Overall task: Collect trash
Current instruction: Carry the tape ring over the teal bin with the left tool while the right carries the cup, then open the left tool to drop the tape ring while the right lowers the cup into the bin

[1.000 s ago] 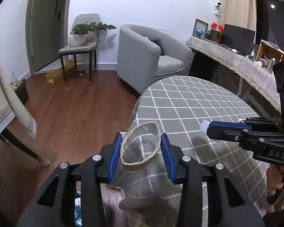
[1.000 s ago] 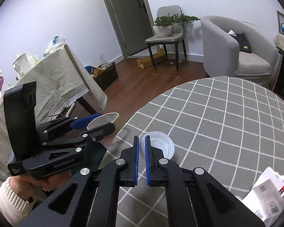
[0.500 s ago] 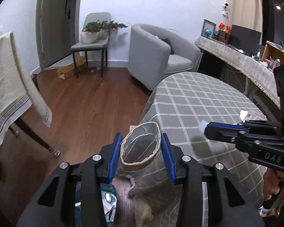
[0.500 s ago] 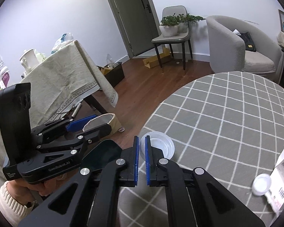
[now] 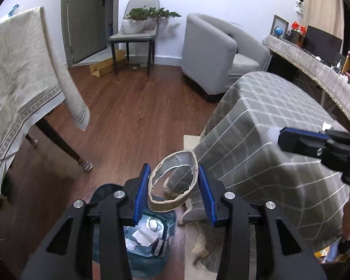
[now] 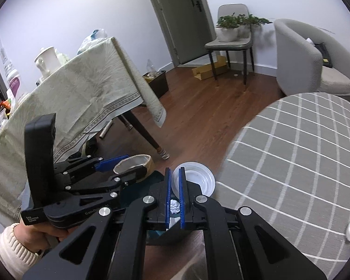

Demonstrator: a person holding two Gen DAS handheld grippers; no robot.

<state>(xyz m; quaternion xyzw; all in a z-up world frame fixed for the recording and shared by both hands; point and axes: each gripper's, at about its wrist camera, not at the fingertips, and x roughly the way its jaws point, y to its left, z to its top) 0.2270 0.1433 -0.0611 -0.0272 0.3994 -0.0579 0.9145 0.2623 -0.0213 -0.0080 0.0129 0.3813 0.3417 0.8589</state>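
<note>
The cardboard tape ring point(image 5: 172, 184) is clamped between the left gripper's point(image 5: 173, 191) blue pads above the dark bin point(image 5: 149, 245) of trash on the floor. The right gripper point(image 6: 174, 184) pinches a white plastic lid point(image 6: 198, 180) by its rim, beside the checked tablecloth point(image 6: 291, 163)

Open wood floor point(image 5: 133, 116) lies between the draped table point(image 5: 18, 88) and the checked round table point(image 5: 280, 126); a trash bin point(image 5: 149, 233) stands below.

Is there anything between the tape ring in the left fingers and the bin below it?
Nothing visible is in the way. The tape ring hangs in the left gripper above the open bin, with only air between; the checked tablecloth stays to the side.
</note>
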